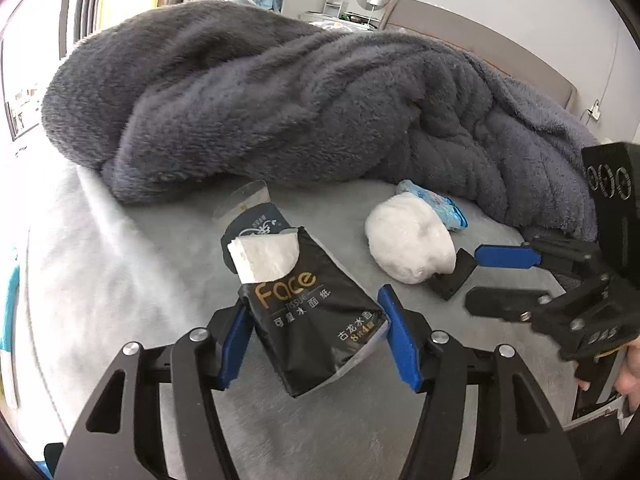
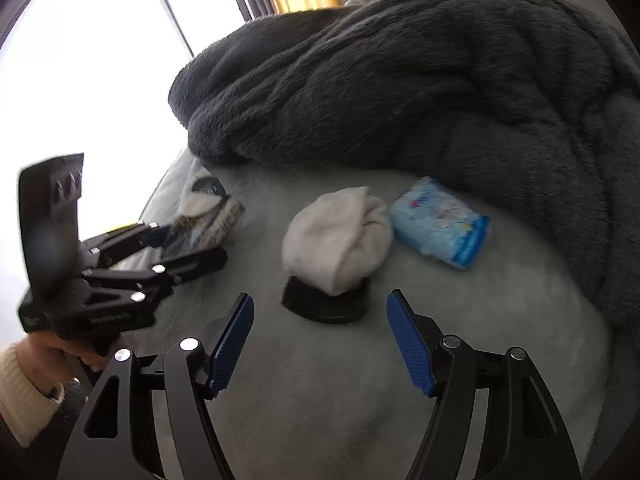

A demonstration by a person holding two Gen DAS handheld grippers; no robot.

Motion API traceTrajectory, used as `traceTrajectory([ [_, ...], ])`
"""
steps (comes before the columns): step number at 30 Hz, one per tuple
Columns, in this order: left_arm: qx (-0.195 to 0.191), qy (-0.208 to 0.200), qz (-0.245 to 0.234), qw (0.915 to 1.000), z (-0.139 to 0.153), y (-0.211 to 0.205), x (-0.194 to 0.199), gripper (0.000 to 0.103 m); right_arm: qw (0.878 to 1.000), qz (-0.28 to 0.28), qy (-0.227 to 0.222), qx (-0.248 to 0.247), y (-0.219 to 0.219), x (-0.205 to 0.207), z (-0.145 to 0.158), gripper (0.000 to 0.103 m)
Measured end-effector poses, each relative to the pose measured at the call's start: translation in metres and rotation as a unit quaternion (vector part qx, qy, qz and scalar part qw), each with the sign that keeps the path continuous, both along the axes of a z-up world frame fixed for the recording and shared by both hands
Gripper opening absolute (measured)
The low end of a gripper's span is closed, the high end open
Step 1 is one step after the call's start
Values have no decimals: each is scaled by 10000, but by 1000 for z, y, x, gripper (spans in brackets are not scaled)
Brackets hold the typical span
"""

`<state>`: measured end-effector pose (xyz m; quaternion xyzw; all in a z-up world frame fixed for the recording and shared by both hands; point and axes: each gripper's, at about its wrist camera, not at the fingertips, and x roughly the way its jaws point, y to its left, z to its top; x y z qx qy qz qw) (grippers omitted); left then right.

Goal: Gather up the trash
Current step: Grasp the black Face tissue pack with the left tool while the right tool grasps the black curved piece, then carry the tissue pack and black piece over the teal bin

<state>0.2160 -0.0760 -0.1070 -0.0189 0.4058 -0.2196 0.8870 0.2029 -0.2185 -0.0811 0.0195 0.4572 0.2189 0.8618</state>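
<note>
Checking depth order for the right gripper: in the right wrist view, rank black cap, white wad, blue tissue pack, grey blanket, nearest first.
1. black cap, just ahead of the jaws
2. white wad, resting on the cap's far edge
3. blue tissue pack, right of the wad
4. grey blanket, heaped behind

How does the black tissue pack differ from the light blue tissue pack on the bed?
The black tissue pack sits between the pads of the left tool; the light blue tissue pack lies untouched beside the grey blanket. The black one is open, with white tissue sticking out; the blue one looks closed. Both are soft packs on the pale bed cover.
</note>
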Motion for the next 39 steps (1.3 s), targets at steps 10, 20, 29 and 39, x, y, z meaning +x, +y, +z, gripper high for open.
traceTrajectory([
  [10,-86,-107,237,9996,17,24,-31,64,9971,-358,-242,-629,22,-14,-5,48],
  [20,38,-238,691,9973,29,53,-75,64,9976,-268,-571,-282,35,-57,26,48],
  [29,191,-150,1257,9918,32,91,-102,64,9973,-20,-735,-58,67,-81,39,48],
  [39,337,12,1720,9845,27,137,-113,64,9962,271,-821,107,110,-88,44,48],
])
